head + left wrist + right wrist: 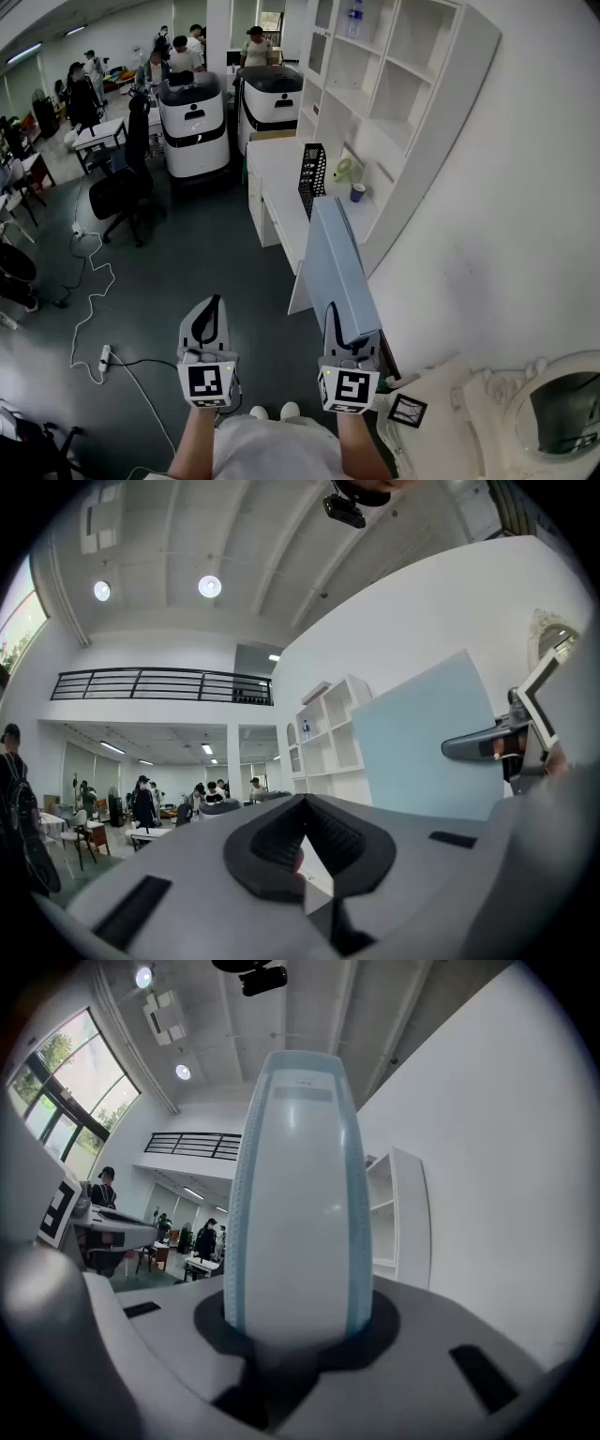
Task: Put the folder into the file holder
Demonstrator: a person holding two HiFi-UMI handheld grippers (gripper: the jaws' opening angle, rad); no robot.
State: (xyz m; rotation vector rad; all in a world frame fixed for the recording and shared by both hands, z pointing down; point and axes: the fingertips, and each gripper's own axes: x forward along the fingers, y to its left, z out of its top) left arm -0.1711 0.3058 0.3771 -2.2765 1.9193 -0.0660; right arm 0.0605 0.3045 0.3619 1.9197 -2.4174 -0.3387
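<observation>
Two claws are held level and side by side ahead of the person, as shown in the head view. Left claw (pixel 213 314): the jaws are brought together, and nothing is gripped between them. Right claw (pixel 343 330): the jaws are closed narrowly on the near end of the folder (pixel 333 262), whose rounded spine is seen between the pads in the right gripper view. The pale blue folder is carried on edge, clear of any surface, and is pointed forward along the white bench (pixel 279 173). The black mesh file holder (pixel 310 176) is stood upright on that bench, beyond the folder's far end; the folder is not yet in it. A blue cup (pixel 358 192) is set near the holder, below the white shelf unit (pixel 394 84). Several people (pixel 178 56) are seen at the far end of the room.
</observation>
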